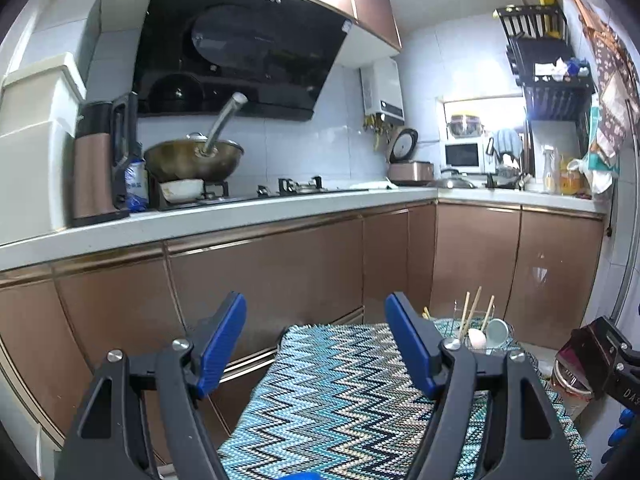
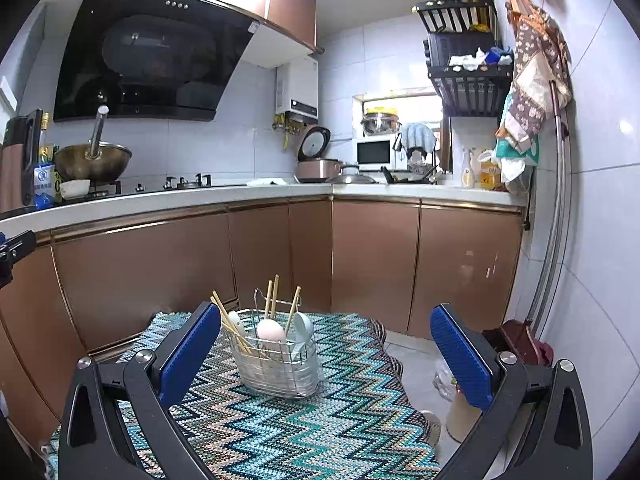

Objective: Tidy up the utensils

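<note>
Tipping is the main risk: the wire caddy [image 2: 276, 356] is light-looking and top-heavy, with chopsticks [image 2: 272, 300] standing tall out of it and leaning toward 11 and 1 o'clock, plus a white spoon [image 2: 271, 330] and a pale green ladle-like spoon [image 2: 303, 326] resting bowl-up inside. A careless brush against those sticks, or a snag on the thin wire handle loop, would likely topple the caddy or flick utensils out.

The caddy stands on the zigzag cloth [image 2: 320, 420] covering the bench, at about 12 o'clock from the right hand-held gripper [image 2: 326, 354] and slightly left of its centre line. From the left hand-held gripper [image 1: 316, 340] it sits at about 1 o'clock, partly hidden behind the right finger. Both grippers are spread wide and hold nothing; no loose utensil shows on the cloth, so the sorting looks close to done, as far as I can judge.

The knitted cloth could slide or bunch if a finger drags on it, carrying the caddy with it. The bench's far edge runs just behind the caddy, and the right edge drops to a tiled floor [image 2: 416, 364] with clutter at 3 to 4 o'clock. Open room lies on the near cloth at 6 o'clock. The two grippers are near each other at their flanks, so crossing paths could make them knock.
</note>
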A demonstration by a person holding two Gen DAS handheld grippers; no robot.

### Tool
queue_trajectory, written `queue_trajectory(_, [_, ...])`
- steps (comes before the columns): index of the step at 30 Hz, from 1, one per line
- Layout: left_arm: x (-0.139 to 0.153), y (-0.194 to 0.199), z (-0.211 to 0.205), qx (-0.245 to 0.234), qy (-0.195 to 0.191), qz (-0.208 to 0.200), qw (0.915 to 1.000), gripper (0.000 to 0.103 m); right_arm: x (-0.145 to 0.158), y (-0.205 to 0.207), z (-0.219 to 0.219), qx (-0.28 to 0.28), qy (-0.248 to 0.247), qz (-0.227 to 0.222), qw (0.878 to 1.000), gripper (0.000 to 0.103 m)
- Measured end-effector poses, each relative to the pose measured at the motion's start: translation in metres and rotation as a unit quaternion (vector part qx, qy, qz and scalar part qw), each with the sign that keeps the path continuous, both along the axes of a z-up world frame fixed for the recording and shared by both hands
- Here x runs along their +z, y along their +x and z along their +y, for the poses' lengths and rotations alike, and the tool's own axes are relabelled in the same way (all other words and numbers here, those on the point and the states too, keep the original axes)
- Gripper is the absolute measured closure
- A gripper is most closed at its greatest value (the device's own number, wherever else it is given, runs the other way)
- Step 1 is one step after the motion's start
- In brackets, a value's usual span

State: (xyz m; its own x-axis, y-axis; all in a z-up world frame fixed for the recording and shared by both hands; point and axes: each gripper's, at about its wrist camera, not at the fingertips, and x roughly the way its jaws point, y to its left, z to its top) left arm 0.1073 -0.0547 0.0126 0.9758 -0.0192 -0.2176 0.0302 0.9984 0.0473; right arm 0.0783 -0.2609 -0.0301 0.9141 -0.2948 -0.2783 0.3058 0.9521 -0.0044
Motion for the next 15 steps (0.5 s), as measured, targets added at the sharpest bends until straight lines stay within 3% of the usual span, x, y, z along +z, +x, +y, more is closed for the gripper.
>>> queue_trajectory(15, [-0.031,0.054,-0.008,0.0,-0.012,0.056,0.9984,0.032,-0.023,0.042,-0.014,-0.014,0.01,0.024,1.0,0.0])
